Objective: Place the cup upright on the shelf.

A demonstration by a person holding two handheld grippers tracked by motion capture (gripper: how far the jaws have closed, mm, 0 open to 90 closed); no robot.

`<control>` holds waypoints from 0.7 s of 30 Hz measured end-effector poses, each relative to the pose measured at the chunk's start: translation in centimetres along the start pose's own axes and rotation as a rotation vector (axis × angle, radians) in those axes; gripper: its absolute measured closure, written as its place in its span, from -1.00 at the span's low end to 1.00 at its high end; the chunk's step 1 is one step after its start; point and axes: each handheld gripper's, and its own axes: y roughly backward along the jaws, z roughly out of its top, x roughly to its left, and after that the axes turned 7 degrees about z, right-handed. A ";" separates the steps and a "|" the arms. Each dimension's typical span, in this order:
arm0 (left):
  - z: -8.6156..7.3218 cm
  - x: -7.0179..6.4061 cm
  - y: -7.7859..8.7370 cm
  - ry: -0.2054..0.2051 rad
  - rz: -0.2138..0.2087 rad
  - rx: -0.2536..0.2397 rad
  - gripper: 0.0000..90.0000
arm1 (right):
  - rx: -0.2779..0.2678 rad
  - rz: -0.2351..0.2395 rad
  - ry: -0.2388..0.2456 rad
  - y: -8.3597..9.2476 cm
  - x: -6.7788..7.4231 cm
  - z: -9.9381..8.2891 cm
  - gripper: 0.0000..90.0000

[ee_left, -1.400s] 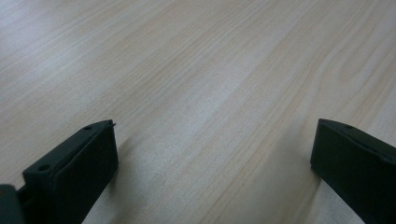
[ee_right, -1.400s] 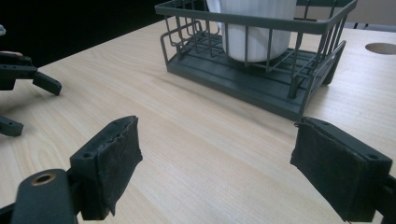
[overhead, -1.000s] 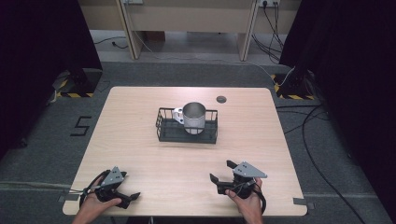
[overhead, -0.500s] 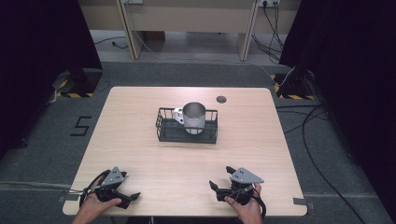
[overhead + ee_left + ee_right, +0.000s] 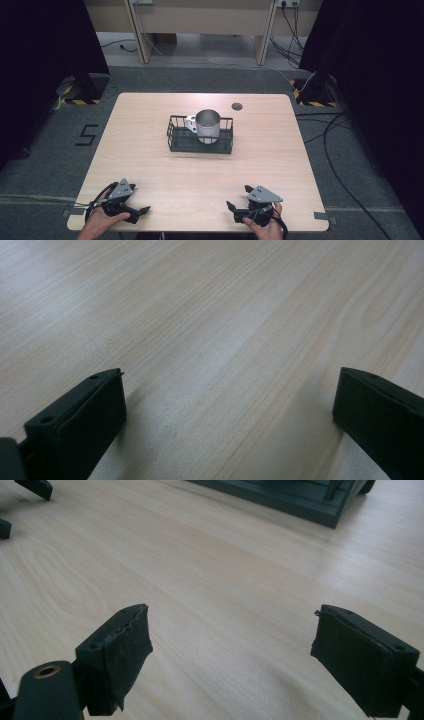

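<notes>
A shiny metal mug stands upright in a black wire basket at the table's middle. My left gripper rests at the near left corner of the table, held by a hand. In the left gripper view its jaws stand wide apart over bare wood. My right gripper sits near the front edge at the right, pointing left toward the other one. In the right gripper view its jaws are also wide apart with nothing between them. The basket's base shows far ahead.
A small dark round grommet sits in the tabletop behind the basket. Light wood stretches between the basket and both grippers. Cables lie on the grey floor to the right. The left gripper's fingertips show far off in the right gripper view.
The right gripper has drawn back a little toward the near edge of the table. The left gripper, mug and basket have not moved.
</notes>
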 end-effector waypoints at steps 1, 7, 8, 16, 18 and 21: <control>0.0 0.0 0.0 0.000 0.000 0.000 -1.00 | 0.009 -0.007 -0.005 0.1 0.0 -0.3 -0.66; 0.0 0.0 0.0 0.000 0.000 0.000 -1.00 | 0.040 -0.016 -0.007 0.1 0.2 -0.9 -0.66; 0.0 0.0 0.0 0.001 0.000 -0.001 -1.00 | 0.040 -0.016 -0.007 0.1 0.2 -0.9 -0.66; 0.0 0.0 0.0 -0.001 0.000 0.000 -1.00 | 0.092 -0.055 0.022 -0.1 0.6 -1.8 -0.66; 0.0 0.0 0.0 0.000 -0.001 0.000 -1.00 | 0.095 -0.061 0.021 -0.3 0.7 -2.2 -0.69; 0.0 0.0 0.0 0.000 -0.001 0.000 -1.00 | 0.084 -0.063 0.019 -0.2 0.7 -2.4 -0.68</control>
